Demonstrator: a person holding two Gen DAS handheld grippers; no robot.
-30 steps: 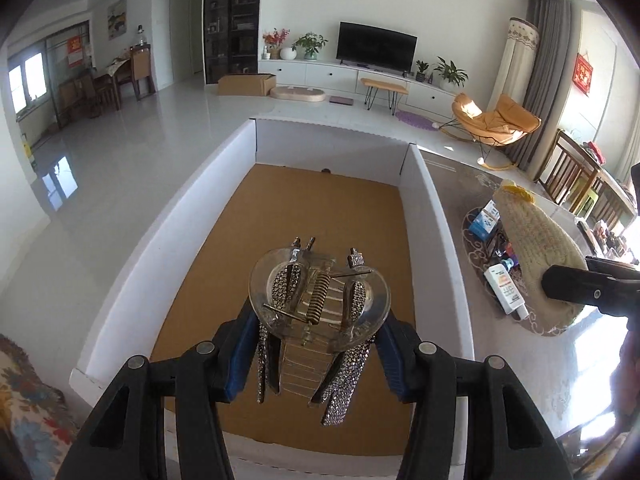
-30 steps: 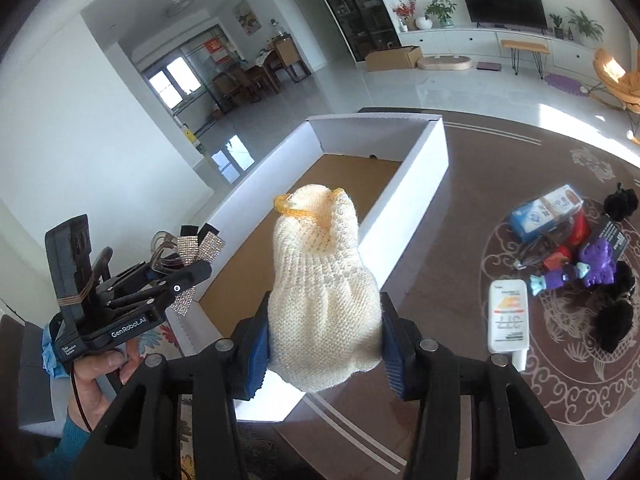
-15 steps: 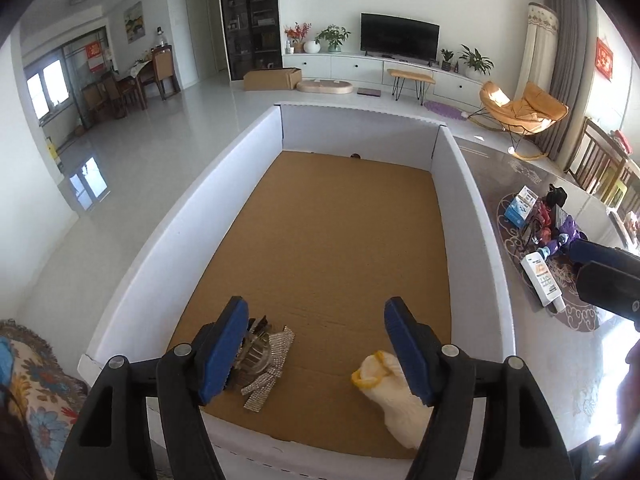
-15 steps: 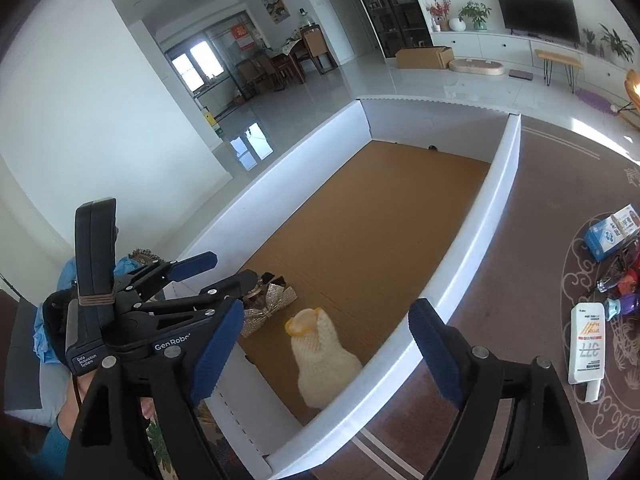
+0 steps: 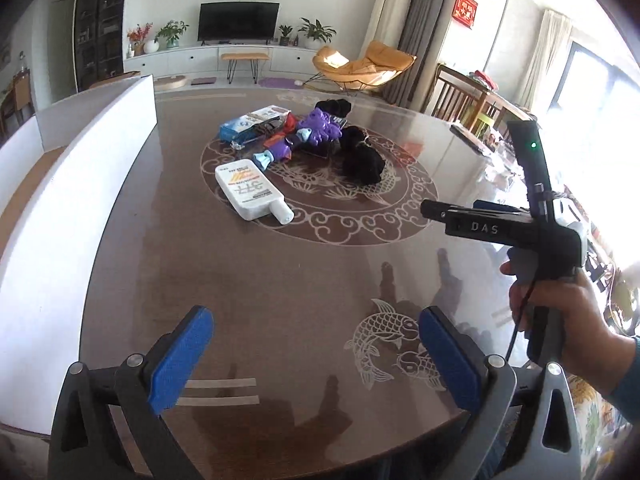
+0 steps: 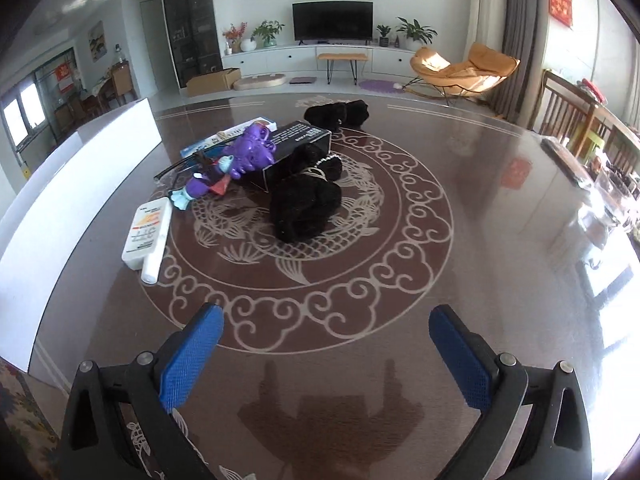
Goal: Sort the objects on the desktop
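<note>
Both grippers hang over the dark patterned table [image 5: 280, 280], apart from the objects. My left gripper [image 5: 316, 344] has its jaws opening wide with nothing between them. The jaws of my right gripper [image 6: 324, 340] are opening too, also with nothing between them; in the left wrist view it shows side-on at the right [image 5: 434, 209]. Ahead lie a white tube [image 5: 252, 192] [image 6: 146, 232], a purple toy [image 5: 310, 134] [image 6: 250, 152], a black box [image 6: 296, 146], a blue-and-white packet [image 5: 248, 122] and black fluffy bundles [image 5: 362, 162] [image 6: 306, 208].
The white wall of the big cardboard box [image 5: 80, 184] [image 6: 76, 184] runs along the left. A second black fluffy item [image 6: 338, 112] lies farther back. A hand [image 5: 560, 304] holds the right gripper. Bare tabletop lies between the grippers and the pile.
The left gripper let go of the sparkly clips and the right gripper the cream glove, both inside the box. Both then swung right, out over the table, with jaws wider.
</note>
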